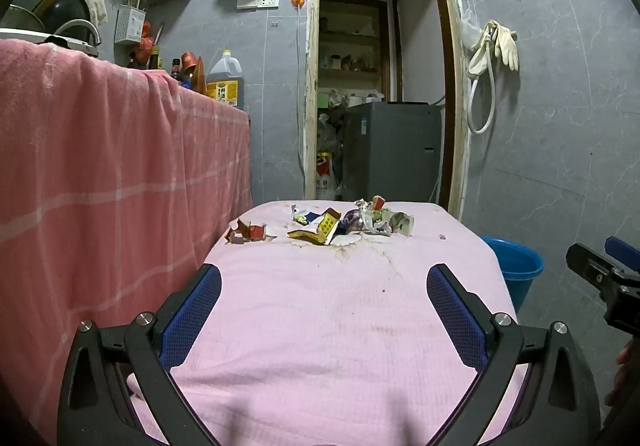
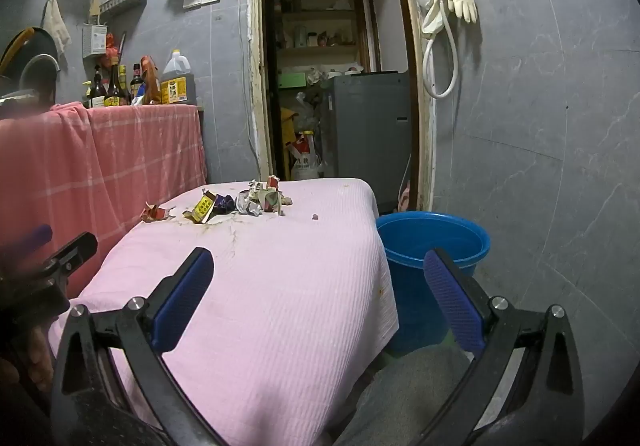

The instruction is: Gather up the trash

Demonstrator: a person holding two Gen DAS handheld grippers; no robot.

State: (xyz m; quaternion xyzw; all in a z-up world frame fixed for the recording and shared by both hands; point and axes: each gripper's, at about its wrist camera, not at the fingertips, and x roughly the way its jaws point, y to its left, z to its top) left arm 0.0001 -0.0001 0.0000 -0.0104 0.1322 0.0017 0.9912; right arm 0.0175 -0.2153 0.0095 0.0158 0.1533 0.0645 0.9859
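Note:
Several scraps of trash lie at the far end of a table covered in pink cloth (image 1: 320, 326): a torn red wrapper (image 1: 250, 232) at the left, a yellow carton piece (image 1: 320, 230) in the middle and crumpled wrappers (image 1: 380, 220) at the right. They also show in the right wrist view: red wrapper (image 2: 156, 213), yellow carton (image 2: 202, 208), crumpled wrappers (image 2: 264, 200). My left gripper (image 1: 324, 286) is open and empty over the near part of the table. My right gripper (image 2: 318, 274) is open and empty near the table's right edge. A blue bucket (image 2: 434, 242) stands on the floor right of the table.
A counter draped in a red checked cloth (image 1: 100, 166) stands close on the left, with bottles and an oil jug (image 1: 225, 80) on it. An open doorway (image 1: 380, 86) lies behind the table. Grey tiled walls close in at the right, with gloves (image 2: 460, 2) hanging.

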